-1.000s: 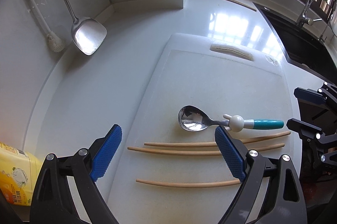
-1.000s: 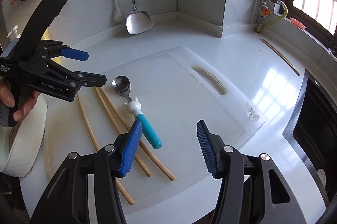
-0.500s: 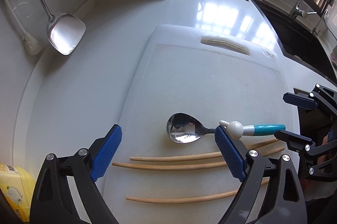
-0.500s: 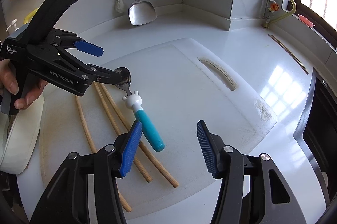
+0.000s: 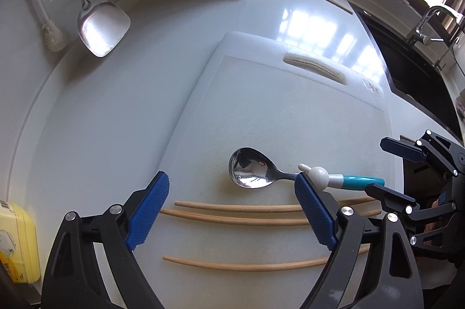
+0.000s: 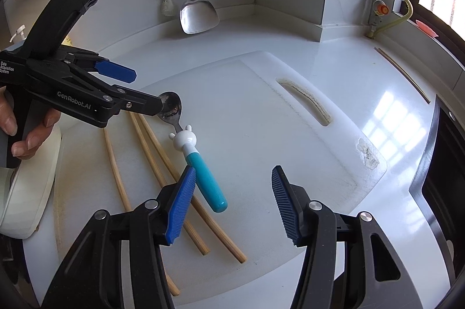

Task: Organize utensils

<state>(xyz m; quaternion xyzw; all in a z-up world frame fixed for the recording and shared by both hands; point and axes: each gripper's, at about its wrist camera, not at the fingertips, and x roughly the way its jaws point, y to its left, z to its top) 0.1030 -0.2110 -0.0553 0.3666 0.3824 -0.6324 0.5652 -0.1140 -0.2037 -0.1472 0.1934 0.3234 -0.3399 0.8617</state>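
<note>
The left gripper (image 5: 232,213) is held low with jaws spread wide, empty. The right gripper (image 6: 232,201) likewise gapes, gripping nothing.

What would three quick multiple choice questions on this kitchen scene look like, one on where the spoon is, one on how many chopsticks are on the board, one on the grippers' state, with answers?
1. Where does the spoon lie?
A. On the cutting board
B. In the sink
C. On the wall hook

2. How many chopsticks lie on the board?
A. One
B. Three
C. Five

3. How do the left gripper and right gripper stand?
A. Both shut
B. Only the left open
C. Both open

Answers: A, it rests flat on the white board; B, three wooden sticks beside the spoon; C, each pair of blue pads stands apart, holding nothing.
</note>
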